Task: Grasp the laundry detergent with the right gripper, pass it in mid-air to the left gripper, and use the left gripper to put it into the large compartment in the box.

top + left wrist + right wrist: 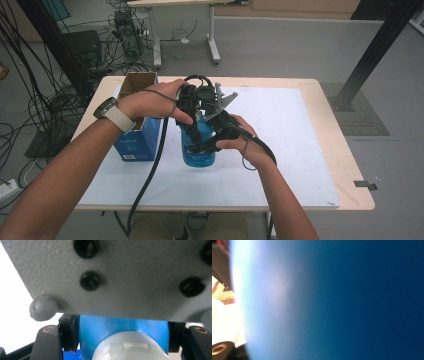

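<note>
A clear blue bottle (198, 150) stands upright on the white mat, just left of its middle. My right gripper (209, 142) comes in from the right and is shut on the bottle's body, whose blue wall (349, 300) looms close in the right gripper view. My left gripper (196, 116) reaches down from above the bottle. In the left gripper view its two black jaws press on either side of the blue shoulder (120, 327), just above the pale cap (130, 347). The right gripper's grey plate (125, 277) hides what lies beyond.
An open blue cardboard box (135, 125) stands close to the left of the bottle. The white mat (290, 150) covers most of the wooden table (345, 170). Cables and a desk's legs lie on the floor behind, and a black post rises at the back right.
</note>
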`<state>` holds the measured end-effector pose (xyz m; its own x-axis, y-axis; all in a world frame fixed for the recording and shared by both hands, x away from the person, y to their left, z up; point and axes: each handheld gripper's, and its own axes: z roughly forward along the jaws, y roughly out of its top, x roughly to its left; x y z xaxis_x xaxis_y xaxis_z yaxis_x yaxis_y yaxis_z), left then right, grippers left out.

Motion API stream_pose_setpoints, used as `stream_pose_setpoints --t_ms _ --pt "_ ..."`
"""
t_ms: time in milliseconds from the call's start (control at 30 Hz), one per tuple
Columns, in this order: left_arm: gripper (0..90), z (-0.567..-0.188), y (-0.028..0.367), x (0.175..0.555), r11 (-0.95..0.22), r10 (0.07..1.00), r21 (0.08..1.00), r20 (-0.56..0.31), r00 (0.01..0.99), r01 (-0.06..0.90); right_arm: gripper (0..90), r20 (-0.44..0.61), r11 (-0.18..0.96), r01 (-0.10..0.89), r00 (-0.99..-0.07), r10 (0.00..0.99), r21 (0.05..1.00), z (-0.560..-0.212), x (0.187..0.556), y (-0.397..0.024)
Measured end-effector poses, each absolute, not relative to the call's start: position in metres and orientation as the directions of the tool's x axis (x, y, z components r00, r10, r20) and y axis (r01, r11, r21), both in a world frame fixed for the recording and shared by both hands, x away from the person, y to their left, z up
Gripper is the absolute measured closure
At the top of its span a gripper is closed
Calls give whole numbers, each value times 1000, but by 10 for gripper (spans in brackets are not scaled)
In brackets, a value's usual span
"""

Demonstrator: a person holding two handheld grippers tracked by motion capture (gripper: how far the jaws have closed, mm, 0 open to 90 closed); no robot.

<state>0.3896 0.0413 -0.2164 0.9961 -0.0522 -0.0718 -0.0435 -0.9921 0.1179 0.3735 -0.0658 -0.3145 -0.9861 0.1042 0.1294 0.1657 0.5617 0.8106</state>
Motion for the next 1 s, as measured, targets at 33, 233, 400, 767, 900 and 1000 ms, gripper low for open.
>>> stream_pose_setpoints --t_ms 33,233,400,767,900,1000 --pt "338 -216 41 390 -992 -52 117 -71 996 -43 435 130 562 166 -986 104 810 -315 374 -66" --pt "364 -217 41 389 -992 -55 114 -73 996 -47 435 134 560 170 -985 104 811 -315 373 -66" --pt "376 -217 40 388 -993 -63 104 -76 995 -55 435 130 562 166 -986 103 810 -315 373 -65" --pt "382 -219 43 387 -993 -60 103 -78 995 -52 437 115 566 149 -989 96 811 -316 373 -63" --pt "382 -219 44 387 -993 -59 105 -80 995 -51 437 121 569 156 -988 99 807 -316 372 -62" --pt "381 -218 44 386 -993 -61 106 -76 995 -52 437 113 566 145 -989 90 811 -316 372 -62"
